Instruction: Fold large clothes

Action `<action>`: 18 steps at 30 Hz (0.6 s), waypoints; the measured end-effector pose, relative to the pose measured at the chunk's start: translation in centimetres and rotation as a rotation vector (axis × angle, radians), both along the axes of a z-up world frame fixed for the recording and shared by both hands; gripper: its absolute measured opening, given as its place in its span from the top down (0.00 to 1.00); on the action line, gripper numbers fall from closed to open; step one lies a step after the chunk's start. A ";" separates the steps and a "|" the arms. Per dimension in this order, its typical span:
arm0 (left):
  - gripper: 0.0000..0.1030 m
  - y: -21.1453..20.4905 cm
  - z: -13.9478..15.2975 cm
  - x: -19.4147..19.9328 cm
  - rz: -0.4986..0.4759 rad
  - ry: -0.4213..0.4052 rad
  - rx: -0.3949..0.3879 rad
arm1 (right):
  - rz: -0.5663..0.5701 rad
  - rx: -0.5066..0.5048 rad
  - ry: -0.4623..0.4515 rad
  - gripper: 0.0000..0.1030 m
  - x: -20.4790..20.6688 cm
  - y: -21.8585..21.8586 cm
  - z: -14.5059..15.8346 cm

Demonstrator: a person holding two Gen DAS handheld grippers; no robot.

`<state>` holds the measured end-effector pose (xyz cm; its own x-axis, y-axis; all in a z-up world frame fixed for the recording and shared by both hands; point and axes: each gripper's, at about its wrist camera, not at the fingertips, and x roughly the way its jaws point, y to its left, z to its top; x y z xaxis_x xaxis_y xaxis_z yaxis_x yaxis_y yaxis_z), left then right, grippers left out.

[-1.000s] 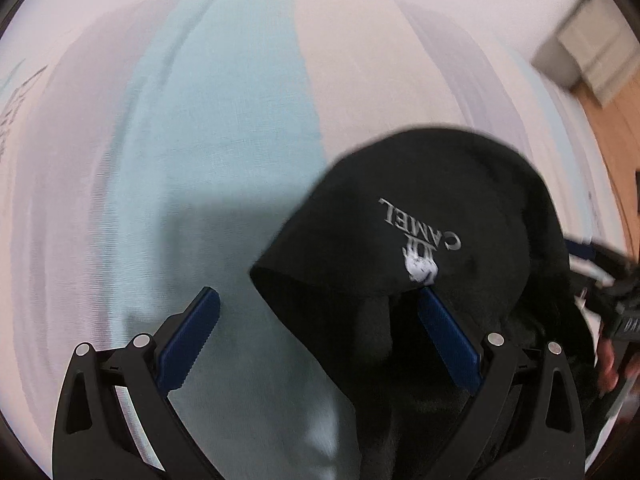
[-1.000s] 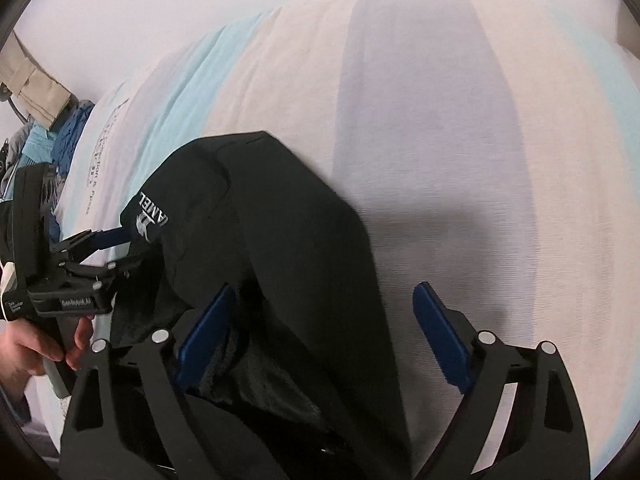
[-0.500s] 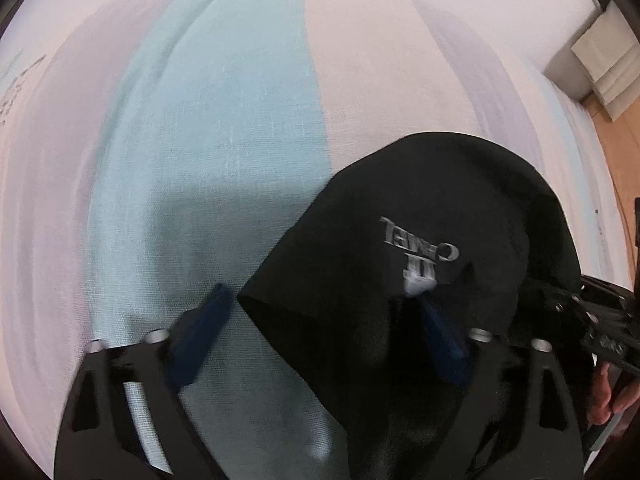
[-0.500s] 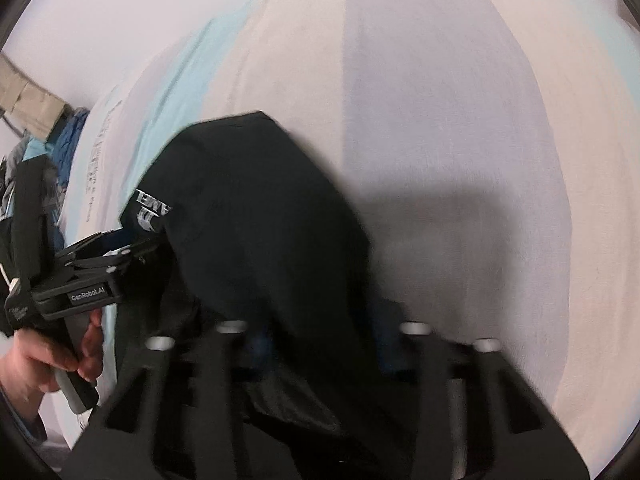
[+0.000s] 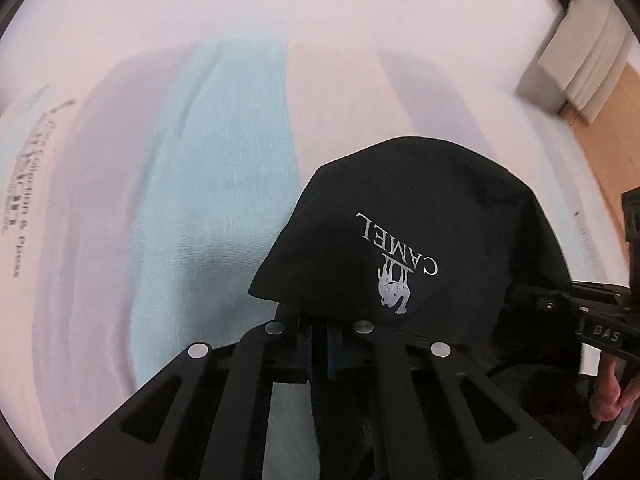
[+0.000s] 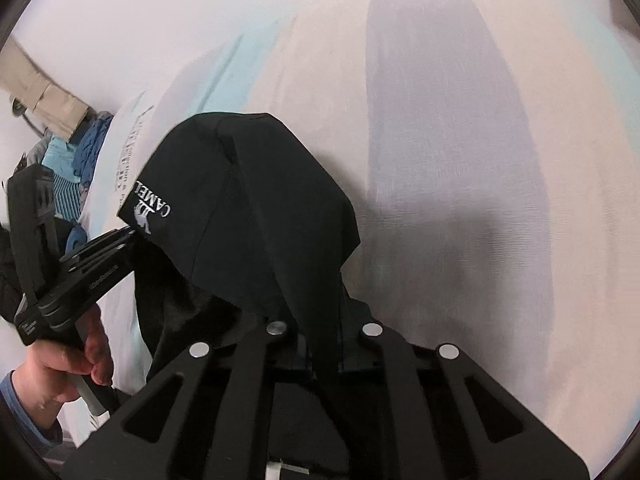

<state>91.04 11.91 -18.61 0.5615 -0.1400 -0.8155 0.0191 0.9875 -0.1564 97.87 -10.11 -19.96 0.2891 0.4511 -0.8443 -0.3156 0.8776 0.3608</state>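
A black garment (image 5: 420, 216) with a silver "CAMEL" logo (image 5: 396, 264) is bunched up over the striped bed sheet (image 5: 216, 184). My left gripper (image 5: 318, 340) is shut on its edge, just under the logo. My right gripper (image 6: 324, 348) is shut on another fold of the same black garment (image 6: 256, 208). The left gripper also shows at the left of the right wrist view (image 6: 92, 264), held by a hand. The right gripper shows at the right edge of the left wrist view (image 5: 592, 312). The gripped cloth edges are hidden between the jaws.
The sheet has pale blue, cream and lilac stripes (image 6: 452, 152). A heap of blue clothes (image 6: 76, 160) lies at the far left beside the bed. A white cabinet (image 5: 580, 68) and wooden floor (image 5: 612, 140) lie past the bed's right side.
Both grippers were open around the garment a second ago; both have closed on it. The garment is now lifted and bunched between them.
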 end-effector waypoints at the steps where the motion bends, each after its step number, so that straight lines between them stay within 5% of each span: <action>1: 0.97 -0.3 0.6 -1.0 0.003 -0.025 -0.001 | 0.004 0.006 -0.012 0.95 -0.7 -0.4 0.8; 8: 0.97 -3.6 4.6 -8.0 -0.003 -0.110 0.037 | 0.035 -0.031 -0.087 0.95 -7.1 -2.6 4.8; 18: 0.97 -7.6 5.9 -19.9 0.005 -0.144 0.081 | 0.087 -0.078 -0.193 0.96 -17.4 -3.5 7.7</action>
<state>71.14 4.33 -12.69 0.6737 -0.0745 -0.7353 0.0310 0.9969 -0.0726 80.45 -13.64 -12.25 0.4117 0.4169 -0.8103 -0.4483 0.8668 0.2182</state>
